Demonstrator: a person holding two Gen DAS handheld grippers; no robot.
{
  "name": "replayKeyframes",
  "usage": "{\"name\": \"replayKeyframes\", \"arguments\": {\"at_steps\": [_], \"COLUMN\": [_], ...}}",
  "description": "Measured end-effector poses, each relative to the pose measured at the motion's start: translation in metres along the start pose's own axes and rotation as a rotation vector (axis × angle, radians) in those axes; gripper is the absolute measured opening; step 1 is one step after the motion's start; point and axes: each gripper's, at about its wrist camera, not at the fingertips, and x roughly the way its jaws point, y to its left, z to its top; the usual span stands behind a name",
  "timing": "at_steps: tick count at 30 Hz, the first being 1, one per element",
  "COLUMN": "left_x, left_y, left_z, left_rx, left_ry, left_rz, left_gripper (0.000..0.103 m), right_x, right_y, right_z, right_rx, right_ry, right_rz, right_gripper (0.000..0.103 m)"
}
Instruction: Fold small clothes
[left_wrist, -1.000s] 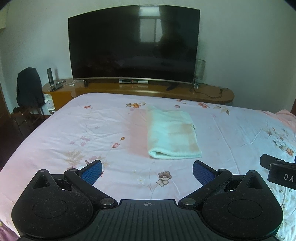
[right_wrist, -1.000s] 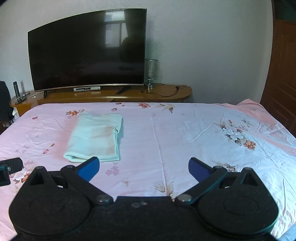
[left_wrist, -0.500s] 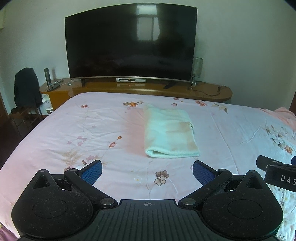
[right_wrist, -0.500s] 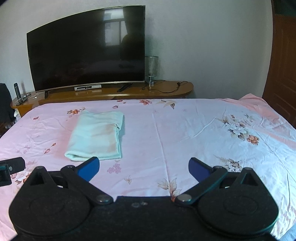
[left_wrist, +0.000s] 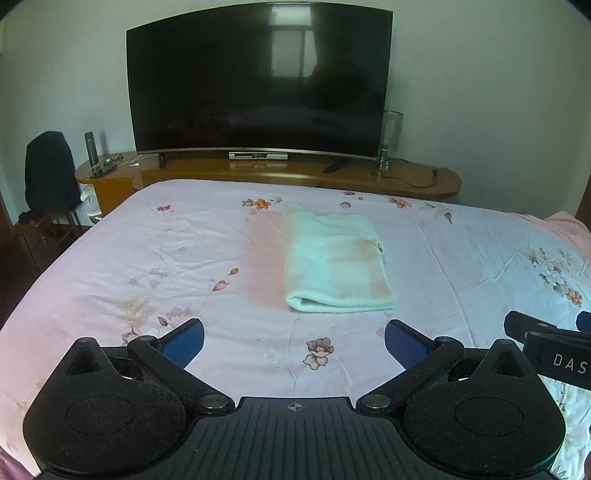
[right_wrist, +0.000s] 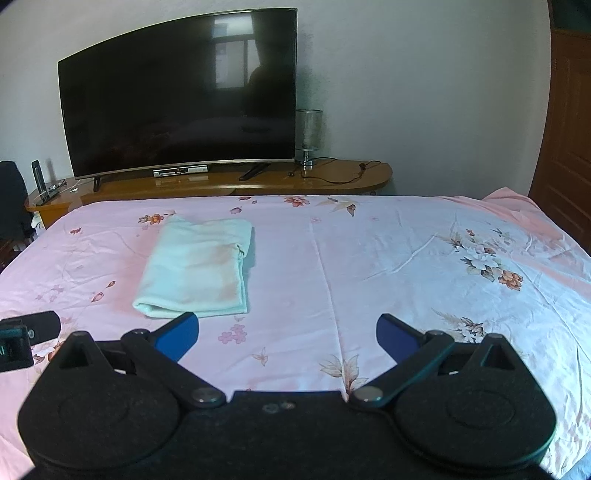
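A pale mint garment (left_wrist: 334, 264) lies folded into a neat rectangle on the pink floral bedsheet (left_wrist: 177, 258). It also shows in the right wrist view (right_wrist: 197, 267), left of centre. My left gripper (left_wrist: 293, 341) is open and empty, held above the sheet just in front of the garment's near edge. My right gripper (right_wrist: 288, 338) is open and empty, to the right of the garment. The right gripper's body shows at the left view's right edge (left_wrist: 546, 341).
A large curved TV (left_wrist: 258, 85) stands on a wooden console (left_wrist: 406, 177) past the bed's far edge. A glass lamp (right_wrist: 309, 138) stands by the TV. A dark chair (left_wrist: 50, 177) is at the left. A wooden door (right_wrist: 569, 140) is at the right.
Both grippers have pulled back slightly and tilted up. The folded garment has not moved.
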Motion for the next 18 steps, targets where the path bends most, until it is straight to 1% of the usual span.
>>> {"name": "replayKeyframes", "arguments": {"at_steps": [7, 11, 15, 18], "left_x": [0.0022, 0.0042, 0.0020, 0.0050], "left_y": [-0.0032, -0.0060, -0.0082, -0.0096], "left_z": [0.0003, 0.0013, 0.0007, 0.0024], "left_rx": [0.008, 0.019, 0.039, 0.041], "left_ry": [0.002, 0.003, -0.036, -0.031], "left_rz": [-0.011, -0.034, -0.059, -0.071], "left_gripper": [0.103, 0.103, 0.103, 0.103], "right_x": [0.0020, 0.0021, 0.0034, 0.0039], "right_y": [0.0003, 0.0004, -0.0012, -0.0019], "right_z": [-0.0002, -0.0003, -0.0007, -0.0014], "right_rx": [-0.003, -0.001, 0.013, 0.017], "right_ry": [0.008, 0.008, 0.008, 0.006], "right_rz": [-0.002, -0.001, 0.009, 0.012], "right_gripper": [0.103, 0.103, 0.103, 0.103]}}
